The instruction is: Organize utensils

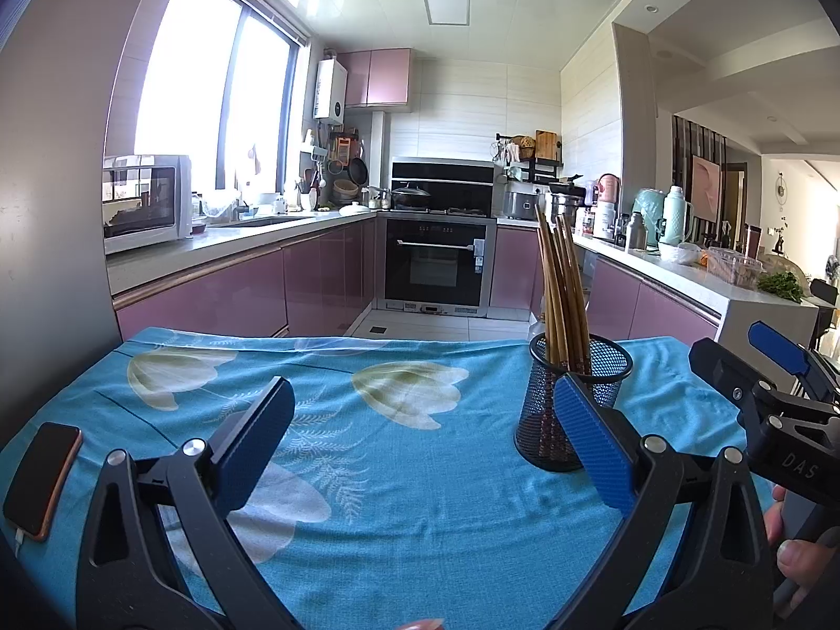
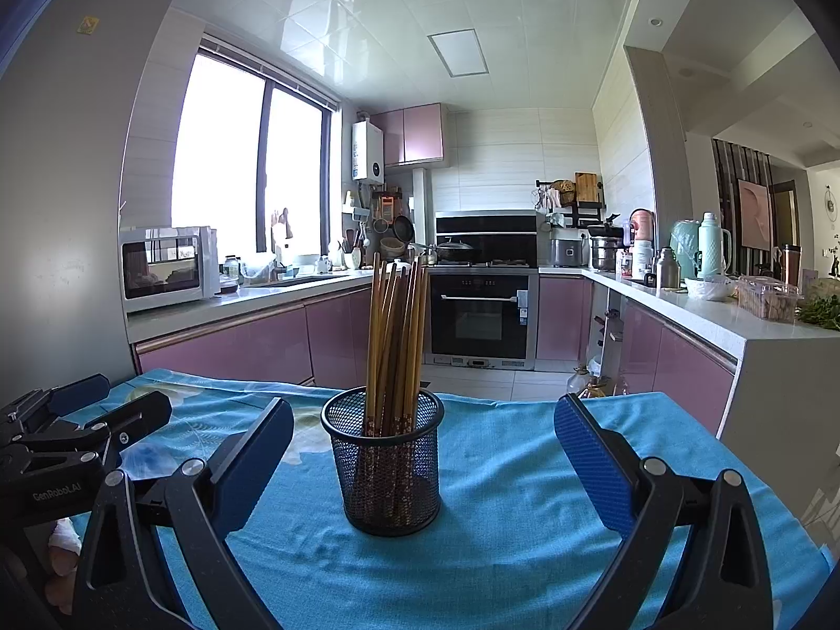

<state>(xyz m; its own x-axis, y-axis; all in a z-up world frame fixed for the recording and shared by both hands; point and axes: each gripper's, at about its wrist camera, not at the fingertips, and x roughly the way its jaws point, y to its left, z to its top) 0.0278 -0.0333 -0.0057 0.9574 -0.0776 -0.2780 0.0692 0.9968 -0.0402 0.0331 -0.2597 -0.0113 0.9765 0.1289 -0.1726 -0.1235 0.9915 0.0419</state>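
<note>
Chopsticks (image 1: 562, 283) stand bundled upright in a black mesh holder (image 1: 575, 404) on the right half of the table, as the left wrist view shows it. They lean a little to one side and their tips fan apart above the rim, which suggests they were dropped in loosely rather than packed tight. The left gripper (image 1: 425, 436) hangs over the blue floral tablecloth (image 1: 399, 472) with its jaws spread wide and nothing between them; its right pad overlaps the holder in the picture, though whether it touches the mesh cannot be told. A phone (image 1: 42, 478) with a cable plugged in lies at the cloth's left edge, well apart from the holder and probably just parked out of the working area. The right gripper (image 1: 777, 367) enters from the right edge, and part of a hand (image 1: 787, 541) shows below it.

From the right wrist view, the holder (image 2: 388, 467) sits almost centred ahead of the right gripper (image 2: 425, 451), between its two blue pads but clear of both. The jaws are fully apart and empty. The chopsticks (image 2: 394, 336) fill the holder, patterned ends down and plain ends up. No loose utensil shows on the cloth (image 2: 504, 514) in either view, so the sorting looks largely done. The left gripper (image 2: 79, 420) waits at the left edge, beside the holder and apart from it.
</note>
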